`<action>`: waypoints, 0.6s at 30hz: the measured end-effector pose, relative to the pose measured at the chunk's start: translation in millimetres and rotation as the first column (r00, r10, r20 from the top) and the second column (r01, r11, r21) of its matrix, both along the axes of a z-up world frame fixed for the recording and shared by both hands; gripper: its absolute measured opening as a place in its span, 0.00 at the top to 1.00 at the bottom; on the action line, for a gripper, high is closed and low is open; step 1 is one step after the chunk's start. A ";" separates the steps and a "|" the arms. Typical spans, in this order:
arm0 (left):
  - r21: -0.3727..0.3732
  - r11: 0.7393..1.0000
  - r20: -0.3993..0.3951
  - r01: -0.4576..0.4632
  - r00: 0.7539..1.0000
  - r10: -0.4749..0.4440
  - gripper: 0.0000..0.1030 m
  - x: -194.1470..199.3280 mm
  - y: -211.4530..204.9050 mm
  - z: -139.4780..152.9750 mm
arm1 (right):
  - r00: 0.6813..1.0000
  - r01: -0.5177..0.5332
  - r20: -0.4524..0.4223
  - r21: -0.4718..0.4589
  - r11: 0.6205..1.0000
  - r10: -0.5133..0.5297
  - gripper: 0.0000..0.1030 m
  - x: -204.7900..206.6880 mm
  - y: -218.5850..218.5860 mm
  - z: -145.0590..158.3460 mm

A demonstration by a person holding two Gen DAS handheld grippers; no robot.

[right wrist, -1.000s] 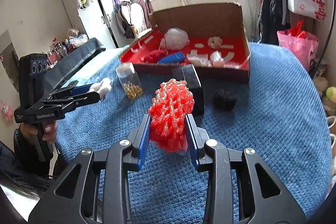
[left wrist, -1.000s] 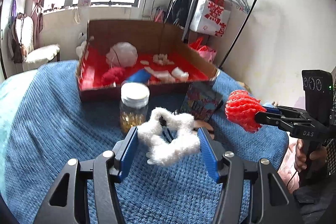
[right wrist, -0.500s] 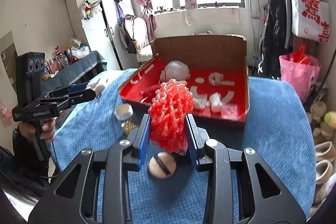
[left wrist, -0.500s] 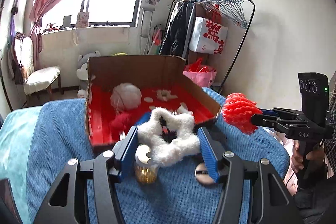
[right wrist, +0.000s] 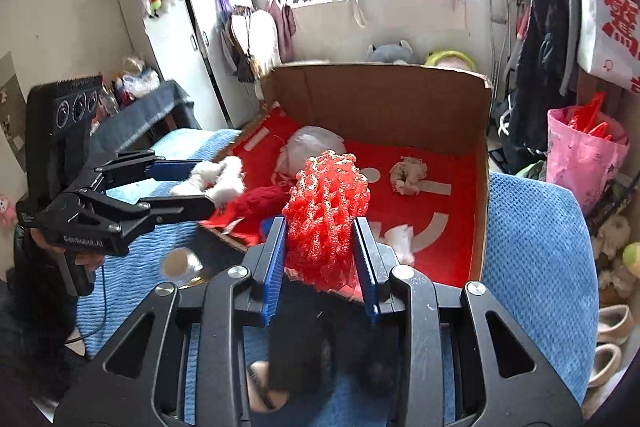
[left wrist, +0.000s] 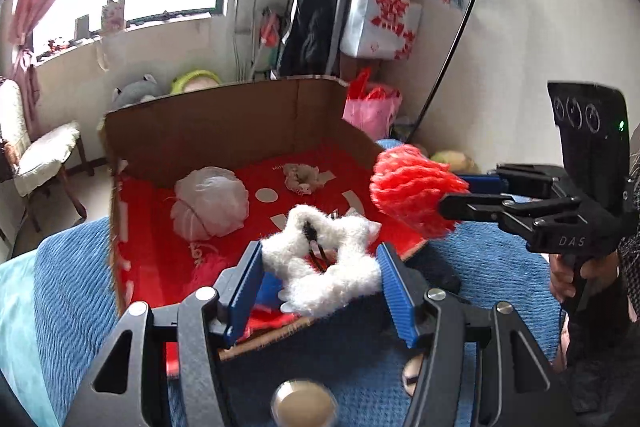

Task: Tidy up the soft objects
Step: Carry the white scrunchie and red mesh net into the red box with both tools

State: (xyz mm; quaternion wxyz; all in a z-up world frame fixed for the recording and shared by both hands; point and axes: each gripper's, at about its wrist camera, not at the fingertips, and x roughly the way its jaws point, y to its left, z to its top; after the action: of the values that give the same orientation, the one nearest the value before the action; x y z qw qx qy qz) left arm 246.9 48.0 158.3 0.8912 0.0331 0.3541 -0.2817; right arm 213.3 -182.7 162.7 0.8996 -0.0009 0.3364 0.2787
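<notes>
My left gripper [left wrist: 320,259] is shut on a fluffy white star-shaped clip [left wrist: 324,263] and holds it over the front edge of the cardboard box [left wrist: 224,123] with the red floor. My right gripper [right wrist: 320,227] is shut on a red mesh sponge [right wrist: 326,215], which hangs above the box's near edge. In the left wrist view the sponge [left wrist: 412,199] and right gripper [left wrist: 452,195] show at the right. The right wrist view has the left gripper [right wrist: 208,183] with the white clip [right wrist: 216,179] at the left. Inside the box lie a white pouf [left wrist: 210,203], a beige scrunchie [left wrist: 302,179] and a red fluffy item [right wrist: 256,201].
The box stands on a blue knitted blanket [right wrist: 532,247]. A jar lid [left wrist: 304,403] and a dark box [right wrist: 304,339] sit below my grippers, blurred. A clothes rack [left wrist: 400,7], a pink bag [right wrist: 580,155], a white wardrobe [right wrist: 180,39] and a chair [left wrist: 36,155] surround the bed.
Both grippers have risen and moved forward towards the box with their loads. The jar and dark box have slid down under the grippers, and the box fills more of both views.
</notes>
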 end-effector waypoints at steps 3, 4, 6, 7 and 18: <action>0.036 0.999 -0.042 0.018 0.999 -0.017 0.42 30.2 -10.6 -7.8 | 0.999 -0.005 -0.032 -0.037 0.999 0.004 0.70 30.8 5.8 -6.4; 0.042 0.999 -0.056 0.026 0.998 -0.023 0.42 38.6 -12.6 -10.8 | 0.999 -0.001 -0.043 -0.050 0.999 -0.001 0.70 40.5 6.8 -8.7; 0.058 0.998 -0.082 0.040 0.996 -0.035 0.42 57.0 -18.9 -17.1 | 0.998 -0.004 -0.066 -0.065 0.998 0.000 0.70 57.5 7.1 -13.7; 0.068 0.997 -0.091 0.042 0.995 -0.036 0.42 64.4 -22.0 -19.9 | 0.997 0.001 -0.078 -0.077 0.997 -0.007 0.70 68.2 6.8 -16.9; 0.197 0.977 -0.157 0.078 0.986 -0.047 0.42 114.0 -52.8 -61.4 | 0.977 -0.024 -0.212 -0.132 0.991 -0.004 0.70 141.2 7.6 -51.2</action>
State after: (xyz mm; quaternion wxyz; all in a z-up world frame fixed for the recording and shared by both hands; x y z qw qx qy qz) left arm 360.9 -4.8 96.9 0.8444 0.1133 0.4464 -0.2737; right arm 354.5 -175.1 111.6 0.8551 -0.0330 0.4483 0.2585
